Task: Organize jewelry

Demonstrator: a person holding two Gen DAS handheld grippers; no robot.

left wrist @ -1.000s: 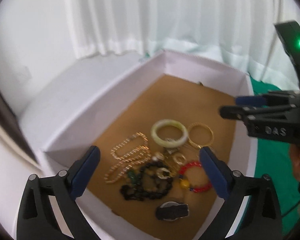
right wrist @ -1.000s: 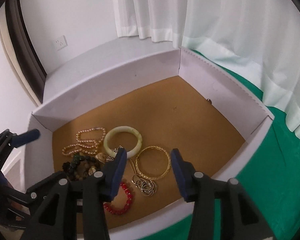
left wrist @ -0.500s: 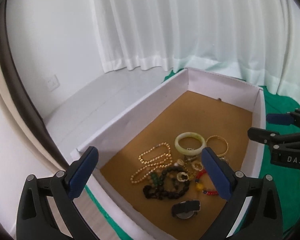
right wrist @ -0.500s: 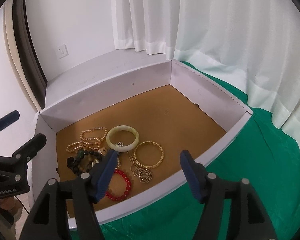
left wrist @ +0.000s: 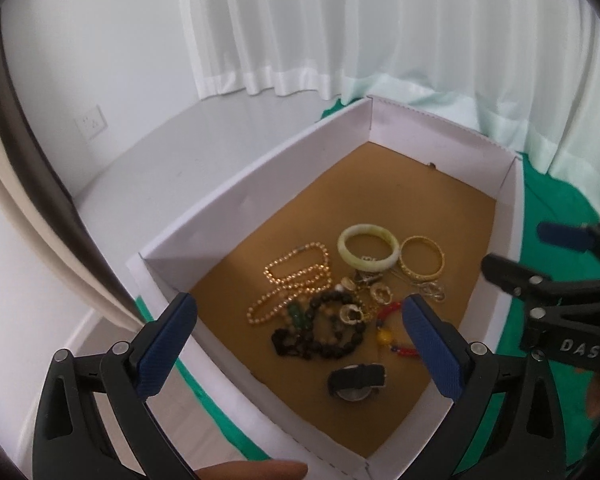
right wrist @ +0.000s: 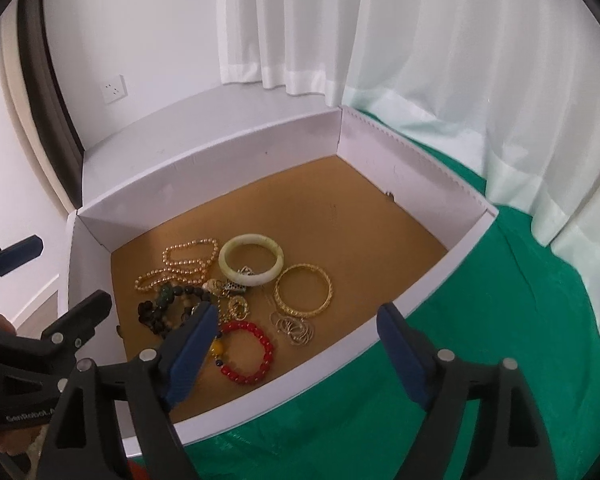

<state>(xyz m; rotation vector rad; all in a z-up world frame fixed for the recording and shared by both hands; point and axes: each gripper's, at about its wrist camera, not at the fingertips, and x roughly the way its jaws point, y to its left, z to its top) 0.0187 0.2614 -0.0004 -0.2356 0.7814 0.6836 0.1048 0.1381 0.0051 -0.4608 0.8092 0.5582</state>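
Jewelry is lying in a loose cluster at the near end of a white-walled box [left wrist: 260,184] with a brown floor, seen first through the left wrist camera. The left tool [left wrist: 300,340] is hanging above the near wall with its blue-padded fingers spread wide, gripping nothing. Between those fingers are showing a gold bead strand [left wrist: 296,276], a dark bead necklace [left wrist: 320,332], a pale green bangle [left wrist: 368,252], a gold bangle [left wrist: 422,265], part of a red bead bracelet [left wrist: 392,328], and a small black watch [left wrist: 356,382] lying closest to the camera. The pieces are touching or overlapping in the middle. The right tool [left wrist: 540,256] is entering at the right edge, also spread.

Through the right wrist camera, the right tool [right wrist: 296,344] is hovering over the box's near wall [right wrist: 340,344], fingers apart and empty. The red bead bracelet [right wrist: 246,352] is lying just beyond its left finger, with a tangle of thin silver rings [right wrist: 296,328] just beside the gold bangle [right wrist: 304,290]. The far half of the box floor is bare. Green cloth [right wrist: 460,320] is covering the bench around the box.

Both tools appear poised over the pile without holding anything; whether sorting is underway or ending cannot be told. Any pick from this heap would call for a low, narrow pinch on one piece, since neighbours are tangled and could drag along.
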